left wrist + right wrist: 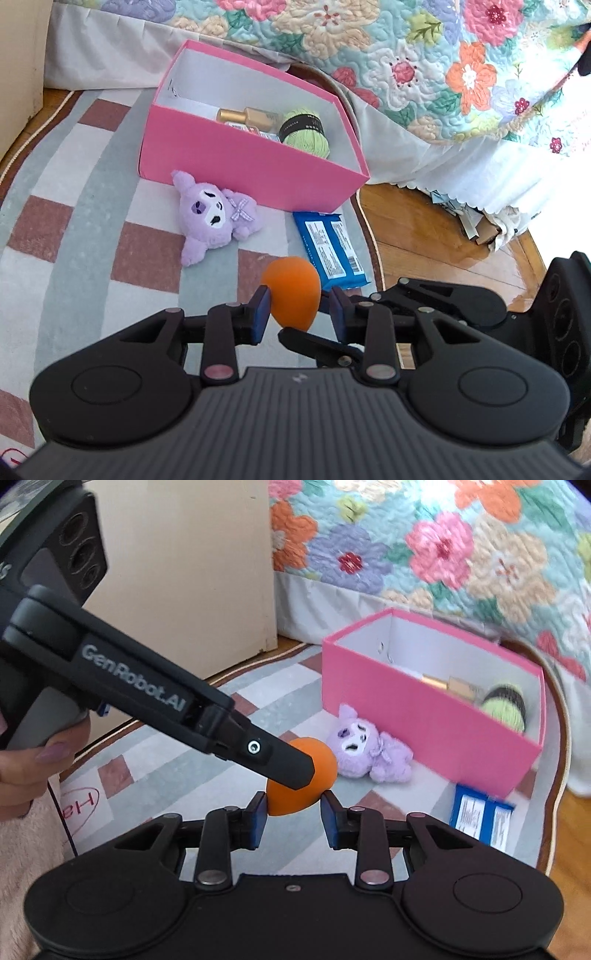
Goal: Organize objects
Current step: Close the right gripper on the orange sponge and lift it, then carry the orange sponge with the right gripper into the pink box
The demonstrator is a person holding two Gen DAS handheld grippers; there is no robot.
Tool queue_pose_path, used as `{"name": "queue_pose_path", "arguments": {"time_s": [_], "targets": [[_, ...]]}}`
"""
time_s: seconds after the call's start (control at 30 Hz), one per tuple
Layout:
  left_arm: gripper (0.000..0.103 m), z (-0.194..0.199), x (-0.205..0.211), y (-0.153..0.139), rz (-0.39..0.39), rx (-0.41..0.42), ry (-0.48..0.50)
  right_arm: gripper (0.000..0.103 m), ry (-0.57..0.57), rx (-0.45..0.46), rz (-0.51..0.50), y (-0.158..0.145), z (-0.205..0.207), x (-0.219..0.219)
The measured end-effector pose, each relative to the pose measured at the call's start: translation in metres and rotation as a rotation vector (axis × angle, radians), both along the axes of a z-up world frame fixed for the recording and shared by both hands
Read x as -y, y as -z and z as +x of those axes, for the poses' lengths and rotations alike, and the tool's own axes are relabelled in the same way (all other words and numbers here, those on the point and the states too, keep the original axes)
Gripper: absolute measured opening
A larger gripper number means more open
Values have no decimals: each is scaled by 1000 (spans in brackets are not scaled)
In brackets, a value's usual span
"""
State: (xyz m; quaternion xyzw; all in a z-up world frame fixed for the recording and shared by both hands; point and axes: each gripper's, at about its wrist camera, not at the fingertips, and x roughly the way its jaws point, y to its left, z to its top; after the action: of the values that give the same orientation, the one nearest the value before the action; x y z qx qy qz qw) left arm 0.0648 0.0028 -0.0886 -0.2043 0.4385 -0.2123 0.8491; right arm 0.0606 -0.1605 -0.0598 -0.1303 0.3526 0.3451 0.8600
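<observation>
1. Orange sponge egg (293, 291) sits between the left tongs (299, 308), whose pads press its sides.
2. Right tongs (291, 805) stand apart around its base; grip unclear.
3. Purple plush (216, 218) and a blue packet (330, 245) lie on the rug (74, 229).
4. Beyond them, the pink box (240, 158) holds green yarn (304, 131).

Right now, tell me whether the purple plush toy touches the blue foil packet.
Apart: left wrist view shows bare rug between plush toy and packet.
</observation>
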Motion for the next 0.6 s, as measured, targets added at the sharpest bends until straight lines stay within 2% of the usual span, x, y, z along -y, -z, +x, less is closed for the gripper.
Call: {"name": "queue_pose_path", "arguments": {"time_s": [0.3, 0.43, 0.6], "targets": [[33, 5, 0, -24, 16, 47, -6, 34, -13, 29, 19, -16, 5, 1], [41, 6, 4, -35, 53, 81, 2, 34, -11, 57, 32, -23, 3, 1], [42, 9, 4, -41, 54, 91, -10, 33, 0, 54, 58, -28, 5, 2]]}}
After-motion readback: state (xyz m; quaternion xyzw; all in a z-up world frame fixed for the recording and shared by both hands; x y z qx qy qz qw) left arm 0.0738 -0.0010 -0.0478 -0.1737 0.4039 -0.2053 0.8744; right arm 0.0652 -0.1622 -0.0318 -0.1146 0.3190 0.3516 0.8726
